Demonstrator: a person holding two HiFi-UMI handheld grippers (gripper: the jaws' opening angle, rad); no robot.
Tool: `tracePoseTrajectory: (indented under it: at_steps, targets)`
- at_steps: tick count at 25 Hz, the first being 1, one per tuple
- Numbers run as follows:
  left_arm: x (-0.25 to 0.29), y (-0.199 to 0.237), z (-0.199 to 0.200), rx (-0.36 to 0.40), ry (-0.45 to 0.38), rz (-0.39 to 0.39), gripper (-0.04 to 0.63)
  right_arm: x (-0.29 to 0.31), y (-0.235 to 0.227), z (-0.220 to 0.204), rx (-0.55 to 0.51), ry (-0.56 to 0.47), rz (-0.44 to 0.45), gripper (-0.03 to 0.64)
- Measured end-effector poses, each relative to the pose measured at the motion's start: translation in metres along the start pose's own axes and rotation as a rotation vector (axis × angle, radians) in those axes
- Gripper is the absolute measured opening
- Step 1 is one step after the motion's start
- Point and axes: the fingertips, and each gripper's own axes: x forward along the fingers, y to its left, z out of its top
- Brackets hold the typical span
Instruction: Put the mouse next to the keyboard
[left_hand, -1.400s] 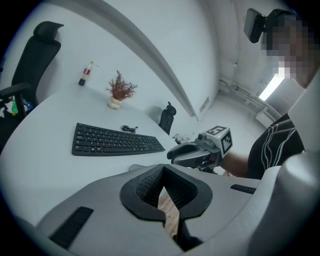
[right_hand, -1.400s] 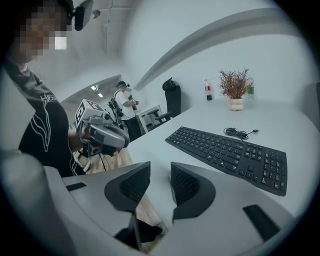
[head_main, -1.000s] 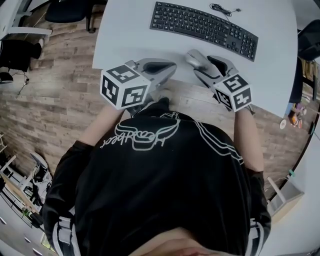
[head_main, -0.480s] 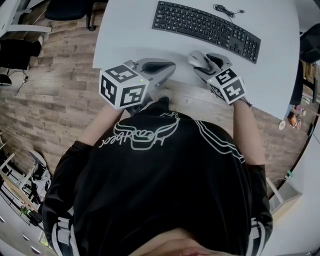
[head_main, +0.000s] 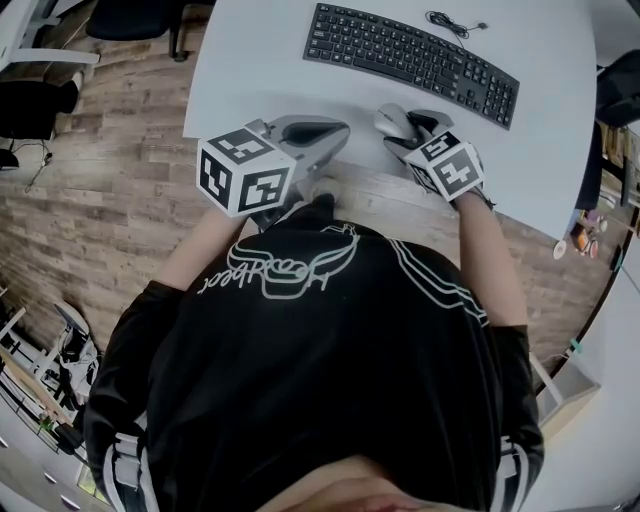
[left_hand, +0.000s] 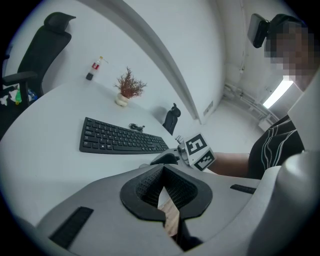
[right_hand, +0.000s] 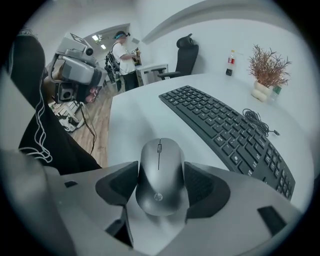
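A white tabletop stands over a wood floor. At its near edge the left tongs hang idle, their jaws pressed together on nothing. To their right, by the same edge, the right tongs have closed on both flanks of the mouse, whose long axis runs straight out along the jaws toward the far edge. The keyboard lies apart from it, further in and slanting off to the right, so the carry likely goes forward and rightward, with the right hand plainly nearer.
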Motion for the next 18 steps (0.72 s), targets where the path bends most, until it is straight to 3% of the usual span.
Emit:
tracePoseTrajectory:
  at_steps: [6,18]
  targets:
    - [-0.001,0.001,-0.001,-0.007,-0.010,-0.006,0.007,0.003,0.000,-0.001,-0.016,0.079,-0.004,0.249]
    - [-0.009,0.013,0.008,-0.008,-0.030,0.012,0.007,0.003,0.002,0.001,-0.069,0.101,-0.005,0.253]
